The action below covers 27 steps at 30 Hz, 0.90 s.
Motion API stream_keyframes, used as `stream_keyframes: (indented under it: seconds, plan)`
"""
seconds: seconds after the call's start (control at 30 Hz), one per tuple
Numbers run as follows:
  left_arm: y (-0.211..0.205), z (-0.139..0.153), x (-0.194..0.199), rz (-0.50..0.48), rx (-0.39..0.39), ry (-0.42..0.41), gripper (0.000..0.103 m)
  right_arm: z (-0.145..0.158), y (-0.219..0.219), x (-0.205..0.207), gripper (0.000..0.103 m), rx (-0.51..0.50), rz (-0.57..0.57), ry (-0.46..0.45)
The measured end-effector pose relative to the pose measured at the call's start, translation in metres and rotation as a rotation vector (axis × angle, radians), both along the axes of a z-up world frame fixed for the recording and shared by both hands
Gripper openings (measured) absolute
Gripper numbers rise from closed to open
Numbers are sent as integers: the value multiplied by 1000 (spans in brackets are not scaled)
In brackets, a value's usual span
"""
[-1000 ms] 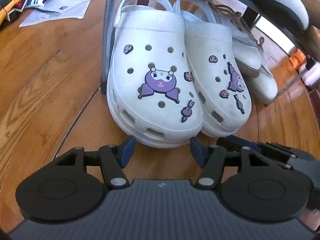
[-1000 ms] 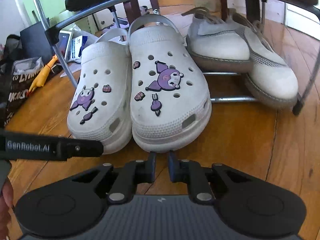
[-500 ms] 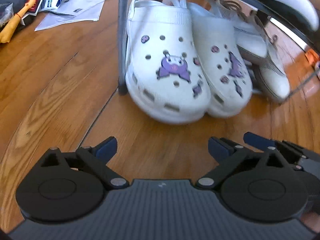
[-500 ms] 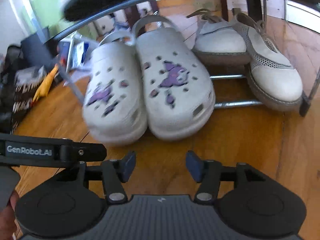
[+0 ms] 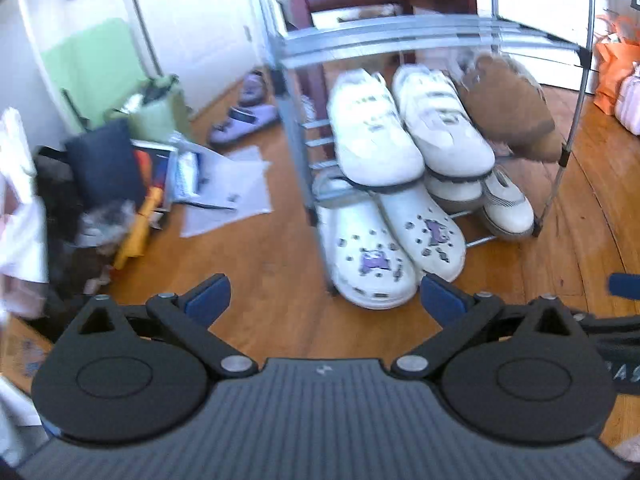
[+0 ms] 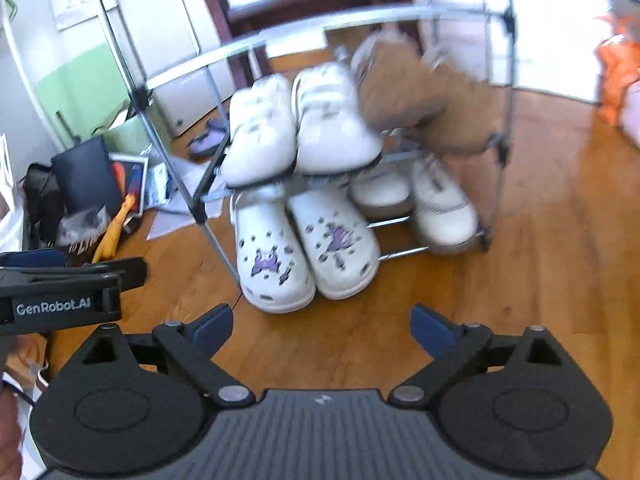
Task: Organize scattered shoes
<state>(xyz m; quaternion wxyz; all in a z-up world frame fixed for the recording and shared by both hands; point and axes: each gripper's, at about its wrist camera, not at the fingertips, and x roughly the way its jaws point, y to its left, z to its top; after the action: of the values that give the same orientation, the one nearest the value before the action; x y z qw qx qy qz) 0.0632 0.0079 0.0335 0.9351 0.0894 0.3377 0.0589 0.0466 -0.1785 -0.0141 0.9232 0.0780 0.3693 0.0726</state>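
Right wrist view: two white clogs (image 6: 304, 248), two white sneakers (image 6: 300, 128).

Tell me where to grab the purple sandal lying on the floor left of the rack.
Grip the purple sandal across its raised straps, coming from above with the open left hand-held gripper. It lies upright on the floor, clear of the shoe rack; blur hides finer detail, so this is tentative.

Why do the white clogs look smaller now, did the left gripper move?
Yes. The left gripper pulled back and up from the white clogs, which sit unmoved by the rack post; its jaws are open.
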Motion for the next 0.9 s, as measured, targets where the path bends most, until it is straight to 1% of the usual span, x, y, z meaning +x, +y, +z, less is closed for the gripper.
stream_keyframes:
  seconds: [0.1,0.17,0.27,0.4,0.5,0.57,0.7,0.8,0.9]
  plan:
    - [4,17,-24,1,-15,-18,103,28,3,-26,99,-38,-16,-41]
    - [11,29,-39,-23,-62,8,103,45,6,-44,99,-66,-13,-82]
    - [19,38,-52,-22,-121,30,103,70,12,-72,100,-139,-14,-145]
    - [17,44,-68,-8,-100,20,103,90,14,-95,101,-157,-12,-185]
    - [8,53,-88,-30,-71,-7,103,104,20,-114,102,-218,-17,-219]
    - [1,58,-101,-45,-54,-23,103,109,21,-124,102,-242,-25,-238]
    - [-8,62,-115,-27,-26,-50,103,113,19,-134,103,-263,-30,-248]
    - [-11,63,-118,-19,-45,-59,103,112,17,-137,103,-283,-44,-249]
    - [-13,61,-116,-20,-58,-50,103,105,15,-137,103,-294,-66,-245]
